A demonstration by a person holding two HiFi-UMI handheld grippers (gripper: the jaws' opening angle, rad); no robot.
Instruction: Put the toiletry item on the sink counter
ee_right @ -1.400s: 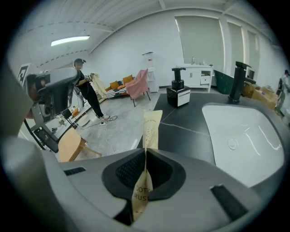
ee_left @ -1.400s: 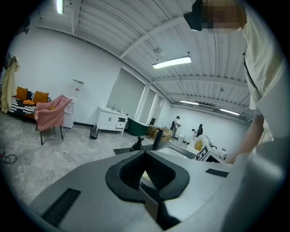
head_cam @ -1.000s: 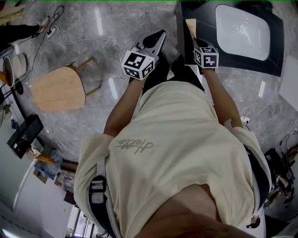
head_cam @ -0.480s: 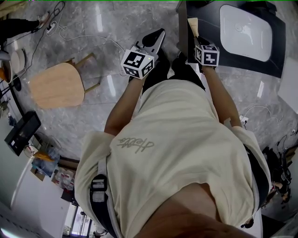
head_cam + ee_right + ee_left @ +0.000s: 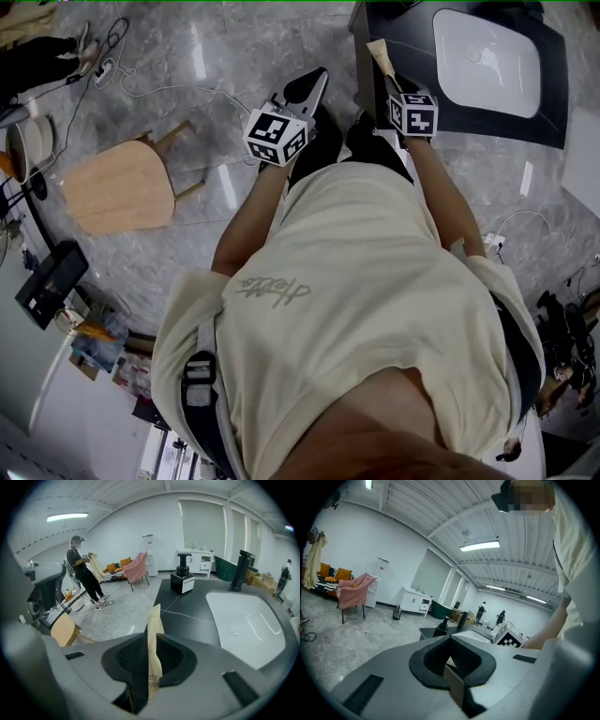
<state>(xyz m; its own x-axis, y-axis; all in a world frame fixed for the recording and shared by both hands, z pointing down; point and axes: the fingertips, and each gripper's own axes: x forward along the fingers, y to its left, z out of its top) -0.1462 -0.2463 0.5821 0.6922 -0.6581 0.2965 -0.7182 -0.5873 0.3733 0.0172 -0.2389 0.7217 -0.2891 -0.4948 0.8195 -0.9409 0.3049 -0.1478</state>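
My right gripper [image 5: 392, 82] is shut on a flat tan paper packet [image 5: 382, 54] that stands upright between its jaws. The packet's tip reaches over the near left edge of the dark sink counter [image 5: 553, 84]. In the right gripper view the packet [image 5: 153, 639] rises out of the gripper [image 5: 151, 667], with the counter [image 5: 187, 606] and its white basin [image 5: 243, 620] ahead and to the right. My left gripper [image 5: 319, 75] is shut and hangs over the floor left of the counter. I see nothing held in the left gripper [image 5: 451, 644].
A black faucet [image 5: 241, 569] and a black soap dispenser [image 5: 182, 578] stand at the counter's far side. On the marble floor to the left are a wooden chair [image 5: 117, 183] and cables [image 5: 159, 84]. A person [image 5: 82, 569] stands farther off by a pink-draped chair [image 5: 138, 569].
Both grippers have stayed almost where they were, the right one still shut on the packet. Only the head view has shifted slightly.
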